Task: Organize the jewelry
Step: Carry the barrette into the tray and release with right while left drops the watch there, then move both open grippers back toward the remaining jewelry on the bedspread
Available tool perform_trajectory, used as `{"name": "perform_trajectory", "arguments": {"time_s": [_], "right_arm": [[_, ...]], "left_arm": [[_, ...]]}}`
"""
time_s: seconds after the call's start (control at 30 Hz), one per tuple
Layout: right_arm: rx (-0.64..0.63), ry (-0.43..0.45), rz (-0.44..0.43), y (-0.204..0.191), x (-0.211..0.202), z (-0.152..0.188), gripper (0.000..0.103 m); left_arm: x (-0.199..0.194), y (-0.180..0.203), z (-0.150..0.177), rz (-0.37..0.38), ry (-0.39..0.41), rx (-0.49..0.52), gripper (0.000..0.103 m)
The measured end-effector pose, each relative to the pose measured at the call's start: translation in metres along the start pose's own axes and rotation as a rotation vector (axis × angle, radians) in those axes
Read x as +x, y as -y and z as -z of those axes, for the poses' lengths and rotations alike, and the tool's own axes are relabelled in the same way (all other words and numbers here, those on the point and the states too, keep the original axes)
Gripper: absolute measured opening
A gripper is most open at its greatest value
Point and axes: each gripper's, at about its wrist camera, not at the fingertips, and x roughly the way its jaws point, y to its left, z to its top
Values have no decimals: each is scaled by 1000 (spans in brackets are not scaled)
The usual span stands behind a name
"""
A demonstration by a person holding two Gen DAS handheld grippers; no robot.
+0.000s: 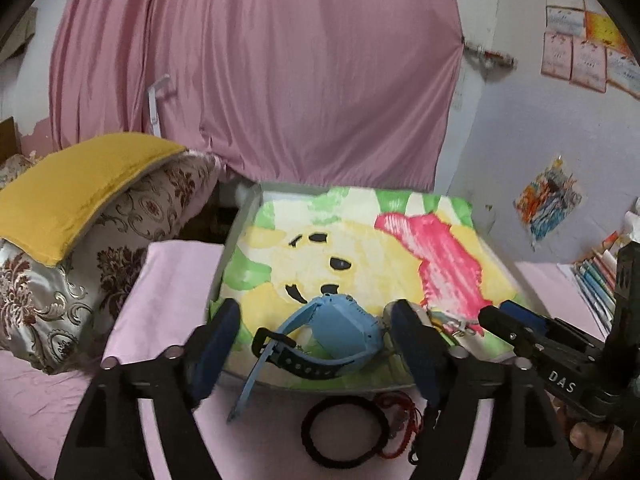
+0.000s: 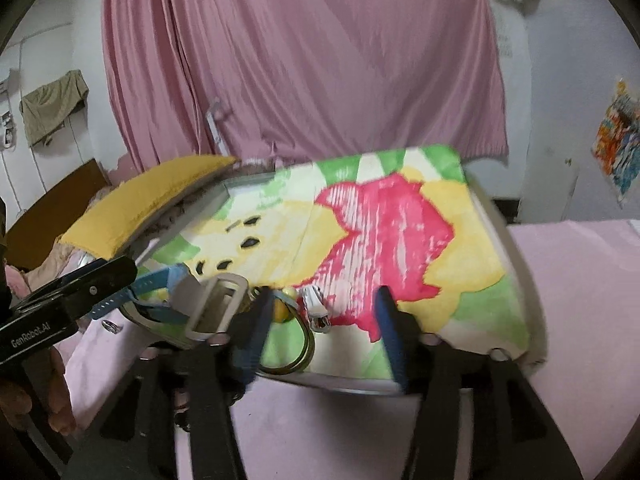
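Observation:
A blue watch [image 1: 340,330] with a dark-and-blue strap lies at the near edge of a tray lined with a painted cloth [image 1: 360,248]. My left gripper [image 1: 316,344] is open with its fingers on either side of the watch. A black cord bracelet [image 1: 346,430] and a red beaded string [image 1: 404,420] lie on the pink sheet below the tray. My right gripper [image 2: 324,320] is open over the tray's near edge, around a metal ring [image 2: 296,356] and a white hair clip [image 2: 316,306]. A silver buckle [image 2: 216,304] sits left of it.
Patterned pillows with a yellow cushion [image 1: 76,188] lie left of the tray. A pink curtain [image 1: 256,68] hangs behind. Coloured pencils [image 1: 596,280] lie at the right. The tray rests on a pink sheet [image 2: 580,280].

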Motion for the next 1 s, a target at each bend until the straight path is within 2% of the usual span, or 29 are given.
{"name": "perform_trajectory", "arguments": {"time_s": [0.03,0.1,0.2,0.3,0.4,0.5,0.7,1.0], "right_arm": [[-3,20,1,0,-4,0,58],[-12,71,9,-3,-17,3,66],[-20,135,19,-7,-32,5,82],[-21,198,32,-10,-46,7,85],[-21,244,37,-13,-58,10,98],[-32,270,35,-17,-66,14,98],[-95,214,40,-28,-64,24,98],[-168,56,26,-43,-50,32,98]], "left_arm": [[-5,-1,1,-2,19,-2,84],[-13,-3,2,-9,46,-4,95],[-26,-7,4,-30,93,-3,100],[-37,-10,8,-37,131,4,102],[-45,-11,12,-37,155,16,102],[-55,-13,16,-30,178,27,102],[-62,-22,24,-48,149,31,102],[-58,-44,41,-61,-3,6,102]]}}
